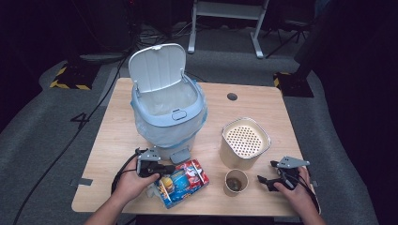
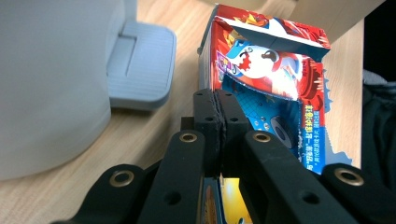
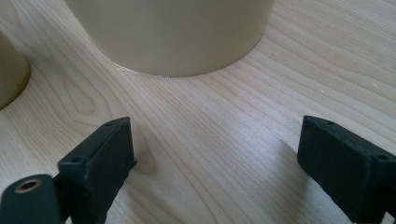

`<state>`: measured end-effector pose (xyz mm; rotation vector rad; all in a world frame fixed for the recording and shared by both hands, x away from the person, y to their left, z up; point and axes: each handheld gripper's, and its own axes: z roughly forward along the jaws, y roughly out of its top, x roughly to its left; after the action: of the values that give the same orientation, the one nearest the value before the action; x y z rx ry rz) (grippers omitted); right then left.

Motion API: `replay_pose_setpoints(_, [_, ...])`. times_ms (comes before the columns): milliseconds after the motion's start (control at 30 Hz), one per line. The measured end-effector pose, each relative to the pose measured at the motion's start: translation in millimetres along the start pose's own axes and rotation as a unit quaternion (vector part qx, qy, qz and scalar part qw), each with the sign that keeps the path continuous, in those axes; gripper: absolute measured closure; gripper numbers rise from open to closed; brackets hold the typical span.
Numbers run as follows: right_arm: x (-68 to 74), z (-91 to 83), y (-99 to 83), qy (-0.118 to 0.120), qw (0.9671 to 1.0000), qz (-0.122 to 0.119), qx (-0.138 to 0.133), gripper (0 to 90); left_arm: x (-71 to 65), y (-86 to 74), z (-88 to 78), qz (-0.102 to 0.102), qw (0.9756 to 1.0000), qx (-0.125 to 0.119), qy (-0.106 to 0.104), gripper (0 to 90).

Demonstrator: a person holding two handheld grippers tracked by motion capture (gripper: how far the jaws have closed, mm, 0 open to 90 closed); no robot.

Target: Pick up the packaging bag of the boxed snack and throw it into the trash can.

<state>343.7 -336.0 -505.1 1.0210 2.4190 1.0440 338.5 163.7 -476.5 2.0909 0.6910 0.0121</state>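
Note:
A red and blue printed carton lies flat near the table's front edge, just in front of the bin's pedal. My left gripper reaches it from the left. In the left gripper view the pads of the left gripper are pressed together on the left edge of the carton, with the pedal off to the left. My right gripper rests at the front right, jaws wide apart. Between the jaws of the right gripper lies bare wood, facing the beige container.
A pale blue pedal bin with a plastic liner stands mid-table, its lid raised. A beige container with a perforated insert stands to its right, a small paper cup in front of it. The wooden table ends close behind both hands.

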Motion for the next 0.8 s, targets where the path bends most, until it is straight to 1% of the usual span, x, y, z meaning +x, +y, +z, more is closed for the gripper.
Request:
replay_pose_setpoints(67, [0.0, 0.0, 0.0, 0.0, 1.0, 0.0, 0.0, 10.9, -1.9, 2.9, -3.3, 0.004, 0.9999, -0.014, 0.0, 88.8])
replay_pose_setpoints(200, [0.0, 0.0, 0.0, 0.0, 1.0, 0.0, 0.0, 10.9, -7.1, 10.6, -11.0, 0.02, 0.9989, -0.042, -0.003, 88.9])
replay_pose_setpoints(267, [0.0, 0.0, 0.0, 0.0, 1.0, 0.0, 0.0, 10.9, -9.7, 14.3, -14.6, 0.028, 0.9978, -0.06, -0.006, 88.9])
replay_pose_setpoints(333, [0.0, 0.0, 0.0, 0.0, 1.0, 0.0, 0.0, 10.9, -11.8, 18.1, -18.4, 0.037, 0.9968, -0.071, -0.006, 88.9])
replay_pose_setpoints(367, [0.0, 0.0, 0.0, 0.0, 1.0, 0.0, 0.0, 10.9, -13.1, 20.2, -20.4, 0.041, 0.9958, -0.082, -0.005, 88.8])
replay_pose_setpoints(433, [0.0, 0.0, 0.0, 0.0, 1.0, 0.0, 0.0, 10.9, -14.6, 23.3, -24.2, 0.045, 0.9948, -0.092, -0.006, 88.9])
replay_pose_setpoints(533, [0.0, 0.0, 0.0, 0.0, 1.0, 0.0, 0.0, 10.9, -17.1, 29.9, -29.8, 0.049, 0.9924, -0.113, -0.012, 88.9])
replay_pose_setpoints(733, [0.0, 0.0, 0.0, 0.0, 1.0, 0.0, 0.0, 10.9, -21.4, 45.6, -41.9, 0.062, 0.9882, -0.139, -0.018, 88.9])
replay_pose_setpoints(800, [0.0, 0.0, 0.0, 0.0, 1.0, 0.0, 0.0, 10.9, -22.9, 51.3, -47.2, 0.066, 0.9865, -0.149, -0.021, 88.9])
